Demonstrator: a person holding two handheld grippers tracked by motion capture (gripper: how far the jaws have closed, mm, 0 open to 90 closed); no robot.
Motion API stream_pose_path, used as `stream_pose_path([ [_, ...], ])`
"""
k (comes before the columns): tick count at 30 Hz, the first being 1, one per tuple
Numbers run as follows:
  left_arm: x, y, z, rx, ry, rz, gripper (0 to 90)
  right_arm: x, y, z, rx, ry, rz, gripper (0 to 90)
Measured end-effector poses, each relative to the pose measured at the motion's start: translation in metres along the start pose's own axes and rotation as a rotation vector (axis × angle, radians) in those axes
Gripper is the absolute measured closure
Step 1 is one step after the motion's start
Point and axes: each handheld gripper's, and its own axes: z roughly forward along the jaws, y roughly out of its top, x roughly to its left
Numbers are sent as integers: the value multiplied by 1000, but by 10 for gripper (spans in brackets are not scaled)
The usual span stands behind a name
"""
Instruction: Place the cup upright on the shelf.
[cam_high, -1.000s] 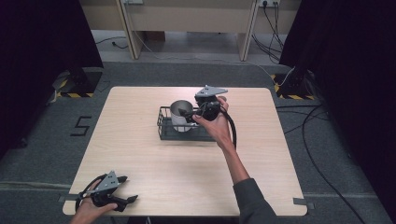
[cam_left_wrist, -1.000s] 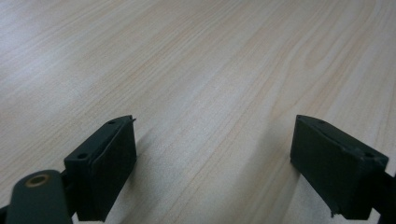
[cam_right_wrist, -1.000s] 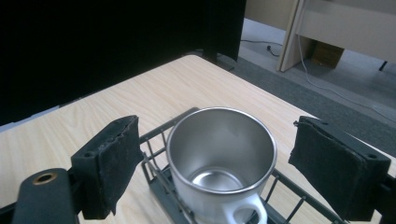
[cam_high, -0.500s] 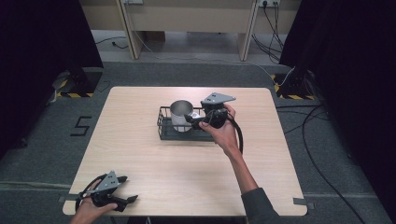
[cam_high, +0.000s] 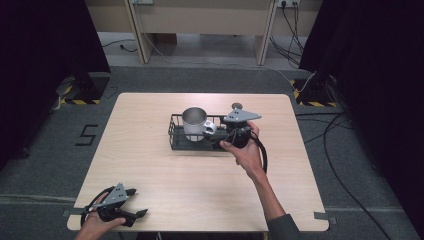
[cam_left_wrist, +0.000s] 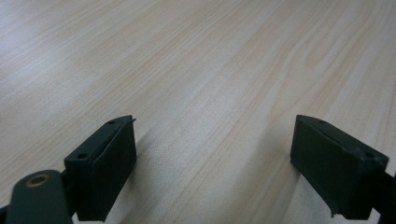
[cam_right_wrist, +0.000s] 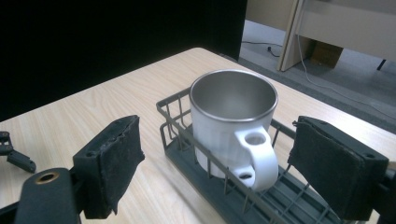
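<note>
— Where's the mug from your seat?

— I see the white mug with a shiny metal rim and inside standing upright in the dark wire basket on the pale wooden worktop, its handle turned toward my right tool.

— Is that tool gripping it?

— No. Its jaws are spread wide, either side of the handle, not touching it.

— And your left tool?

— My left tool is spread wide too, holding nothing, low over bare worktop at the near left corner, well apart from the basket.
</note>
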Motion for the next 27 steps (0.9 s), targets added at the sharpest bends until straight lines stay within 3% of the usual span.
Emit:
stream_pose_path([
  [17,0,0,0,-2,1,0,137,9,-21,-19,-33,-3,46,166],
  [27,0,0,0,-2,1,0,137,19,-32,-23,-23,-15,35,168],
])
